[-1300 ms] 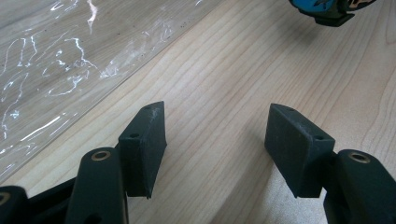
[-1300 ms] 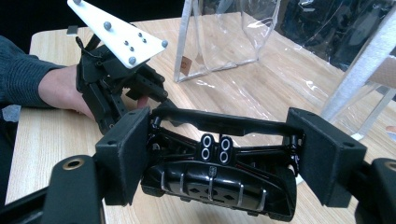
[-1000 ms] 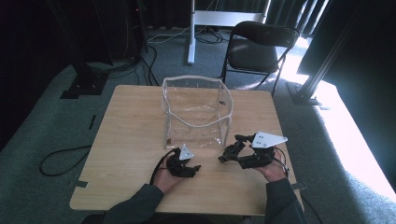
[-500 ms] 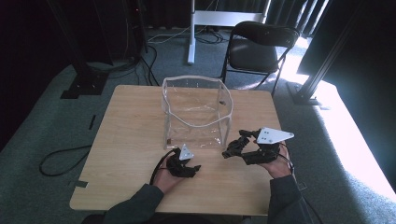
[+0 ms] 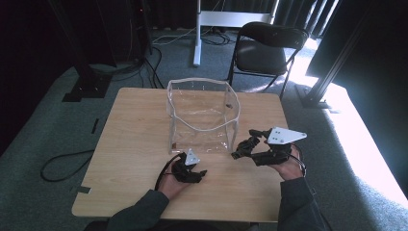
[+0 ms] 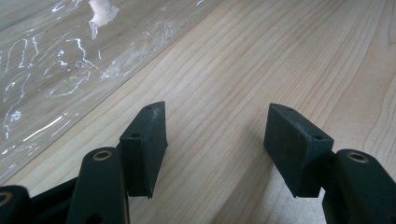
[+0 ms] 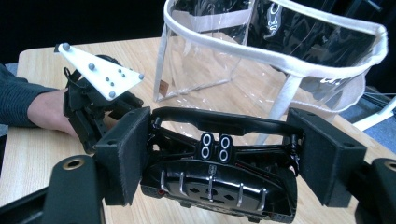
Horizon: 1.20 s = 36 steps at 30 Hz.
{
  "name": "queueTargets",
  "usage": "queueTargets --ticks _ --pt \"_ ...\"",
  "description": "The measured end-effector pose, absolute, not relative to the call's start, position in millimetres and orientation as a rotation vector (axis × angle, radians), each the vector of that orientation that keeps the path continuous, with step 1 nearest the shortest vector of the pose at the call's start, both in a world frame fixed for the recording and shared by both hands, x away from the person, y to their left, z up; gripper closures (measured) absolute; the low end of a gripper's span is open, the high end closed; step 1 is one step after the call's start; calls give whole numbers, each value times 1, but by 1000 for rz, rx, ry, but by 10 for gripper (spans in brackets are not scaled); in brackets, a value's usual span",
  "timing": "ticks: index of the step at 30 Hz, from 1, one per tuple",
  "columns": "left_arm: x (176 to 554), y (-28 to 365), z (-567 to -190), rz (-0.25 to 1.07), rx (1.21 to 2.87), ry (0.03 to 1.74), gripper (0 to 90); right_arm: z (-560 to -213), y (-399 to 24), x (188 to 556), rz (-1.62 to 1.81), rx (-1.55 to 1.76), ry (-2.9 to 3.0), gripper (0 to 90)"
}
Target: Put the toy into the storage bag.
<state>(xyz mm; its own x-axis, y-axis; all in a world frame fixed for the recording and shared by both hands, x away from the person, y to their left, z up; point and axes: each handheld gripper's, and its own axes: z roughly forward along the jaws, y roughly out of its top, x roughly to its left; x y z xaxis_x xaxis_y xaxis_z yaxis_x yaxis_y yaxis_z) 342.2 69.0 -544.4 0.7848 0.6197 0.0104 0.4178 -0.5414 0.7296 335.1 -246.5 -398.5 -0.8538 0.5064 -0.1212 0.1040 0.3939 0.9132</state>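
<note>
On the counter (image 5: 130, 144), the clear plastic bag (image 5: 204, 113) stands upright, mouth open; right hand-held gripper (image 5: 242, 148) clamps a black device (image 7: 219, 184) beside it, presumably for loading, while left hand-held gripper (image 5: 198, 174) rests wide open, empty.

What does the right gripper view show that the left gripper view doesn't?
Right gripper view: its jaws clamp a black ribbed part. Beyond sit a hand holding the left gripper, and the white-trimmed rim of the clear bag. Left gripper view: its own jaws open, nothing between them, close over the wood. Both: the wooden table and the bag's clear plastic.
</note>
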Motion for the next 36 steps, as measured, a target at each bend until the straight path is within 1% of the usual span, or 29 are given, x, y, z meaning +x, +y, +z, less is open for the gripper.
queueTargets --ticks 15,36 --pt "342 69 -544 347 2222 765 395 -383 -259 340 1415 537 2248 248" --pt "342 69 -544 349 2224 763 395 -360 -271 363 1412 558 2192 248"
